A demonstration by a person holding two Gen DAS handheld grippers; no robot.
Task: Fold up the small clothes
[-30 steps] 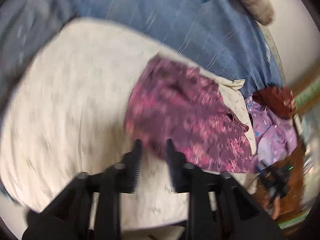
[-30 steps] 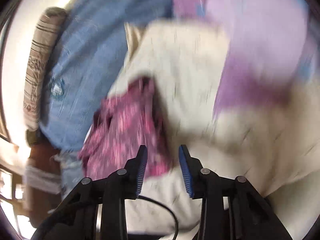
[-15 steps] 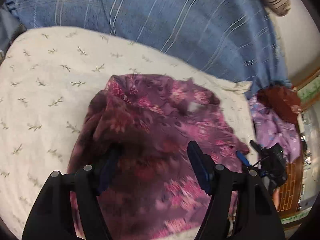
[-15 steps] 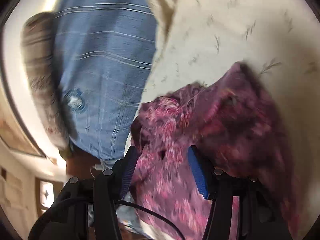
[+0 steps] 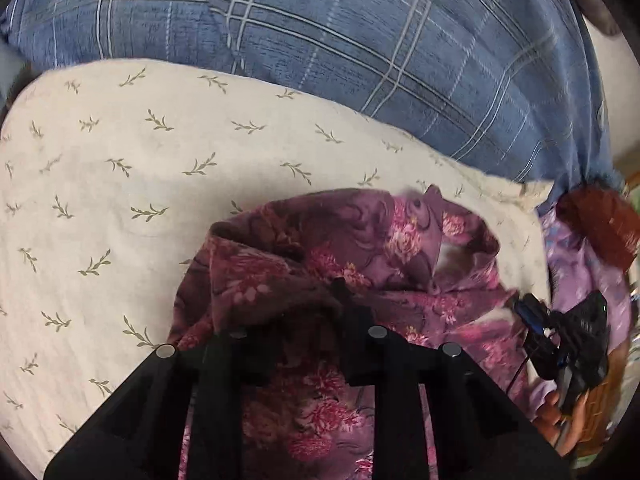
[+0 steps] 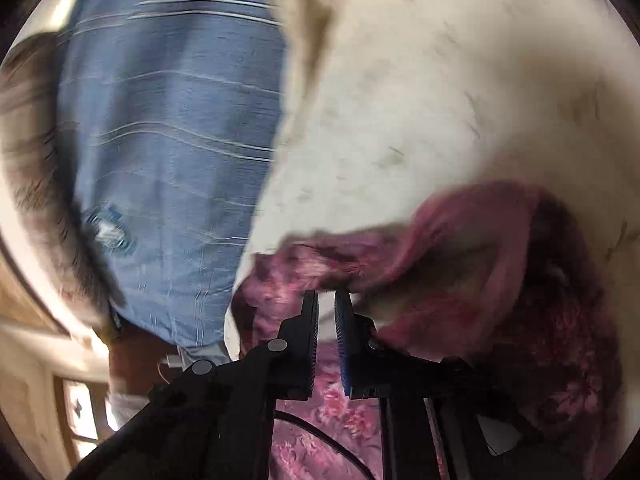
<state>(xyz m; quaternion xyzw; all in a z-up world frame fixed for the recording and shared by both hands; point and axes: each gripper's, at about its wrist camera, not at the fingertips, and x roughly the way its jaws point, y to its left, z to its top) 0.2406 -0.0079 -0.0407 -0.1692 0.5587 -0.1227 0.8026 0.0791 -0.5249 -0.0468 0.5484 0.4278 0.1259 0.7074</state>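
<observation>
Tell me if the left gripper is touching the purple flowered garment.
Touching. In the left wrist view the left gripper has its jaws, just closed, buried in a bunched fold of the purple flowered garment, with cloth pinched between them.

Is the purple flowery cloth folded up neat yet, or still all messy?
Still messy. The purple flowery cloth lies rumpled in uneven bunches on the cream leaf-print sheet, with no flat, straight fold anywhere.

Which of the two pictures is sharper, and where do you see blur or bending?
Left wrist view: sharp; leaf print on the cream sheet is crisp, the checked blue cloth bends at the rim. Right wrist view: motion blur smears the purple flowered garment; the right gripper stays sharp.
</observation>
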